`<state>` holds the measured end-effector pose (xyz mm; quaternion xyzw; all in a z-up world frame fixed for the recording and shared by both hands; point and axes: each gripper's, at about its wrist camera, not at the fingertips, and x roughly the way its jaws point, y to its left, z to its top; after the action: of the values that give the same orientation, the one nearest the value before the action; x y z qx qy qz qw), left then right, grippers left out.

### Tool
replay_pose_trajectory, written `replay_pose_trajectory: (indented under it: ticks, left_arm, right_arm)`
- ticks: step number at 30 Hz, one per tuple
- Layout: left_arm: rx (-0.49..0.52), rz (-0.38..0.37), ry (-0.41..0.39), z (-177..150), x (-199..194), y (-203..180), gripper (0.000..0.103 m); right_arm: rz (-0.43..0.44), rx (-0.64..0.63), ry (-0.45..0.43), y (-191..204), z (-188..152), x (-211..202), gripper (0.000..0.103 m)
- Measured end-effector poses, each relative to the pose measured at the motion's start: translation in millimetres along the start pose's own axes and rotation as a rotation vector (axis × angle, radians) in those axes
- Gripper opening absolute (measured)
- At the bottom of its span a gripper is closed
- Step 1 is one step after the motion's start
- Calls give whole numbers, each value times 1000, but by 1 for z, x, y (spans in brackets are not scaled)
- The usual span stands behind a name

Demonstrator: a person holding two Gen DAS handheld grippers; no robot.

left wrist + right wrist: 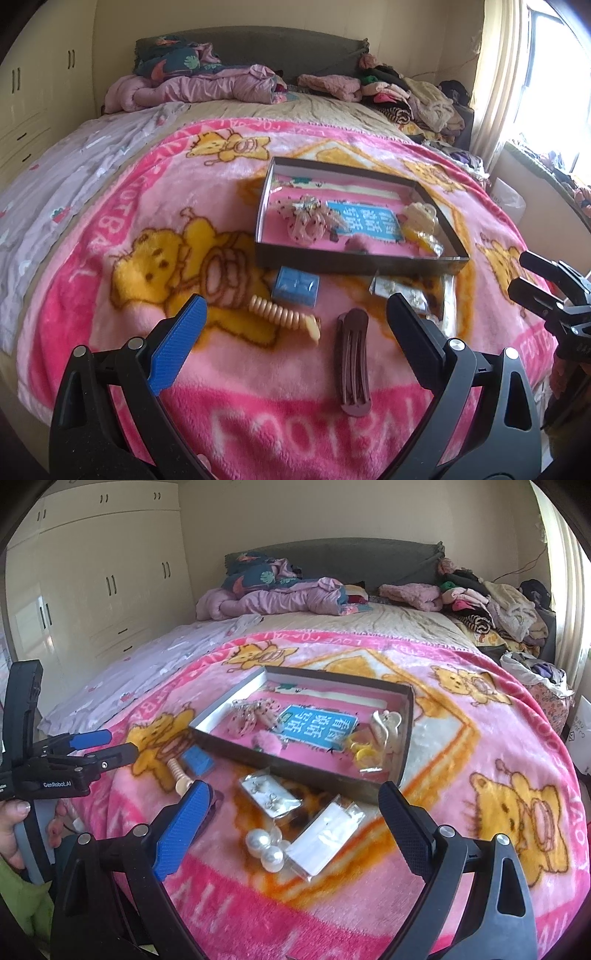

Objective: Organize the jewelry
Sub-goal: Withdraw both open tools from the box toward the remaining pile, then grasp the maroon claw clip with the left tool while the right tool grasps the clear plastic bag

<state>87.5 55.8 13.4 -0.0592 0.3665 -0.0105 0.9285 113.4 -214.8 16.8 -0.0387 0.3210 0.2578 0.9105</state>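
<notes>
Your left gripper (295,325) fills the bottom of the left wrist view with its jaws spread wide and nothing between them. Between the fingers, low in the frame, a dark brown hair clip (351,360) lies lengthwise on the pink bear-print blanket (110,206). Just left of it sits a peach-coloured spiral hair tie (284,318), ribbed like a coil, and above that a small blue box (295,286).

At the centre of the frame is a shallow dark tray (354,263) with a pink lining. Inside it you see a frilly pink dotted hair ornament (308,218) at the left, a blue card with white characters (364,221) in the middle, and cream and yellow pieces (423,225) at the right.

Your right gripper (291,812) is likewise spread wide and holds nothing. In the right wrist view, at lower centre between its fingers, two glossy white pearl beads (264,847) lie touching a clear plastic packet (325,840). Just above them a second clear packet holds small silver earrings (269,797). Both packets lie on the blanket just in front of the tray's near wall.
</notes>
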Motion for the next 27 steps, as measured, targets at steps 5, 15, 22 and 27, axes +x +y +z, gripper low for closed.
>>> replay_pose_trajectory:
  ticks: [5, 15, 22, 27]
  left_arm:
    - [8, 0, 29, -12, 5, -2, 89]
    - [25, -10, 69, -30, 16, -12, 89]
    - [45, -27, 106, -40, 30, -21, 89]
    - [58, -40, 129, -46, 40, -29, 89]
  right_arm:
    - [8, 4, 18, 0, -7, 4, 90]
    - [6, 21, 49, -6, -22, 9, 90]
    - [-12, 59, 80, -20, -31, 18, 90]
    - [-35, 95, 109, -32, -37, 29, 90]
